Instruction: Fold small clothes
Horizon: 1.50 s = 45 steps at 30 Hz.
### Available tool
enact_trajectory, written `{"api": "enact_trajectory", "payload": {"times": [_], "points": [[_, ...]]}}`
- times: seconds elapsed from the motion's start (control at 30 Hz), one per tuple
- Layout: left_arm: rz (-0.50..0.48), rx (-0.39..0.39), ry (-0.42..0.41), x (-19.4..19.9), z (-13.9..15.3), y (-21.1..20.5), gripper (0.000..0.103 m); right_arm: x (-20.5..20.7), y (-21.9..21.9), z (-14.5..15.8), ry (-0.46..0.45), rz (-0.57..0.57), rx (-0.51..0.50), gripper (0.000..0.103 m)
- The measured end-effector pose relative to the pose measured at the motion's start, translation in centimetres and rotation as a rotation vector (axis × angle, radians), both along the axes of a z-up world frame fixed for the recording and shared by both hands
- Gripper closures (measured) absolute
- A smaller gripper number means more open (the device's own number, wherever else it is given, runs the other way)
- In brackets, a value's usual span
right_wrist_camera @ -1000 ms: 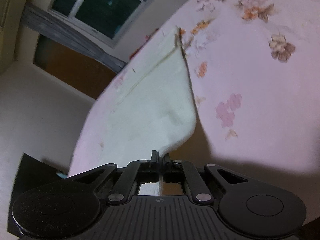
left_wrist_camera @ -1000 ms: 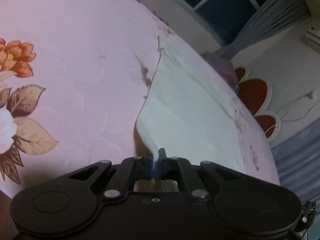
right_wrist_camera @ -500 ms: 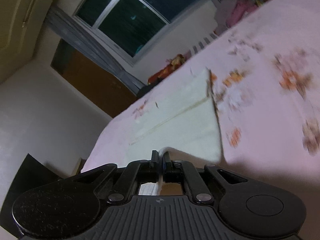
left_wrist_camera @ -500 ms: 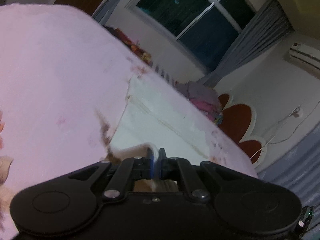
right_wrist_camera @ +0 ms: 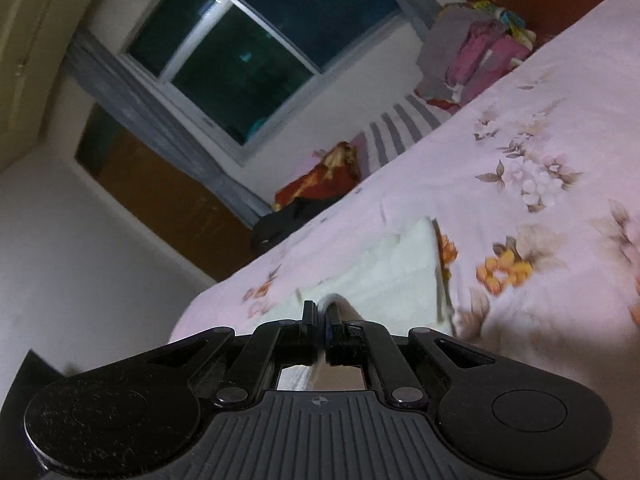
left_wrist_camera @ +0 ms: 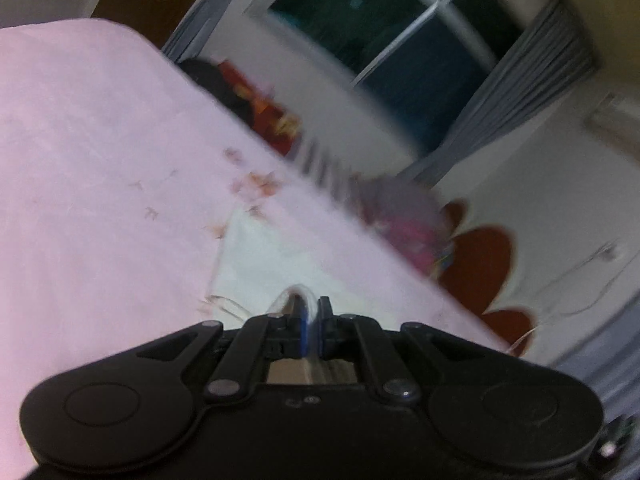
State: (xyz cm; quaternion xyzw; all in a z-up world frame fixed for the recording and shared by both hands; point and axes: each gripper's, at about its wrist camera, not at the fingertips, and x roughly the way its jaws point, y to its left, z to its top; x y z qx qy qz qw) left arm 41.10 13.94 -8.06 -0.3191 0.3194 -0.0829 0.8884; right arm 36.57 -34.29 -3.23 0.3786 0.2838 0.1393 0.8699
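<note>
Left gripper clenched on near corner of cream cloth; right gripper likewise pinching other corner; rest of cloth lies on pink bedsheet toward 12 o'clock; paired grips likely keep fold edge straight.

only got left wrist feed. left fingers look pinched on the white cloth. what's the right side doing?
Observer: The right gripper is shut on the white cloth too, holding a folded edge between its fingers.
Operator: what's on the bed to the right of the cloth?
Observer: Orange and white flower prints on the pink bedsheet, much sharper than in your view.
Operator: that blurry pile by the headboard?
Observer: A clothes pile in grey and pink, with a striped piece below it.
</note>
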Motion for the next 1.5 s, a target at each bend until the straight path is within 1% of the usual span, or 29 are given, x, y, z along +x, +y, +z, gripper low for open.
{"api": "enact_trajectory", "payload": {"times": [0.1,0.17,0.33,0.4,0.47,0.57,0.7,0.73,0.77,0.8,0.83,0.87,0.9,0.93,0.97,1.03,1.1,1.13,1.17,1.23,1.3,1.37,1.4,1.43,1.5], "points": [[-0.012,-0.002,0.049,4.0,-1.8,0.1,0.098,4.4,0.1,-1.7,0.055,-0.01,0.013,0.101],[-0.018,-0.01,0.064,6.4,-2.7,0.1,0.098,7.2,0.3,-3.1,0.09,-0.017,0.017,0.101],[-0.039,0.001,0.115,11.4,-4.6,0.5,0.098,12.0,0.5,-6.2,0.158,-0.039,0.006,0.101],[-0.047,-0.01,0.139,13.2,-5.6,0.7,0.098,13.6,0.2,-7.3,0.195,-0.062,0.009,0.101],[-0.053,-0.02,0.159,14.7,-6.5,0.8,0.098,14.9,-0.1,-8.5,0.224,-0.079,0.037,0.101],[-0.064,-0.018,0.177,16.2,-7.3,0.6,0.098,16.5,-0.1,-9.5,0.248,-0.087,0.044,0.101],[-0.077,-0.062,0.183,18.3,-8.3,0.5,0.098,18.4,-0.2,-10.6,0.273,-0.099,0.048,0.1],[-0.078,-0.069,0.182,18.8,-8.4,0.5,0.094,18.8,-0.3,-10.8,0.271,-0.11,0.057,0.1],[-0.071,-0.063,0.175,19.2,-8.4,0.5,0.087,19.0,-0.4,-10.8,0.256,-0.117,0.062,0.1],[-0.059,-0.053,0.163,19.4,-8.2,0.6,0.071,19.4,-0.3,-10.6,0.257,-0.125,0.052,0.098],[-0.049,-0.049,0.141,19.6,-7.9,0.6,0.059,19.9,-0.2,-10.4,0.273,-0.139,0.02,0.073],[-0.046,-0.048,0.115,19.7,-7.5,0.8,0.057,20.1,-0.2,-10.1,0.269,-0.153,-0.015,0.05],[-0.05,-0.045,0.1,19.8,-7.3,0.9,0.057,19.9,-0.3,-9.5,0.224,-0.18,-0.039,0.025],[-0.064,-0.034,0.092,20.0,-7.0,0.9,0.057,19.7,-0.3,-9.0,0.176,-0.189,-0.052,0.026],[-0.077,-0.014,0.084,20.1,-6.8,0.8,0.057,19.9,-0.4,-8.7,0.167,-0.173,-0.06,0.026],[-0.111,0.056,0.07,20.3,-6.5,0.4,0.058,20.1,-0.2,-8.3,0.154,-0.138,-0.093,0.026],[-0.154,0.129,0.075,20.7,-6.5,-0.3,0.061,20.4,0.4,-8.0,0.145,-0.097,-0.159,0.028],[-0.18,0.179,0.081,20.9,-6.5,-0.9,0.063,20.6,1.0,-8.0,0.148,-0.07,-0.203,0.037],[-0.203,0.225,0.085,21.1,-6.6,-1.5,0.064,20.8,1.7,-8.1,0.154,-0.043,-0.248,0.042],[-0.245,0.339,0.098,21.7,-6.8,-2.9,0.066,21.4,3.1,-8.6,0.176,0.017,-0.328,0.055],[-0.275,0.413,0.11,22.1,-7.2,-3.9,0.066,21.9,4.4,-9.2,0.188,0.06,-0.402,0.056],[-0.315,0.455,0.128,22.6,-7.6,-4.7,0.08,22.4,5.7,-10.0,0.209,0.092,-0.454,0.056],[-0.332,0.476,0.135,22.6,-7.8,-5.1,0.091,22.4,5.9,-10.3,0.21,0.105,-0.466,0.059],[-0.345,0.5,0.139,22.7,-8.0,-5.5,0.096,22.4,6.2,-10.6,0.212,0.117,-0.481,0.074],[-0.36,0.512,0.131,22.5,-8.1,-5.7,0.099,22.4,6.9,-11.0,0.221,0.129,-0.526,0.093]]}}
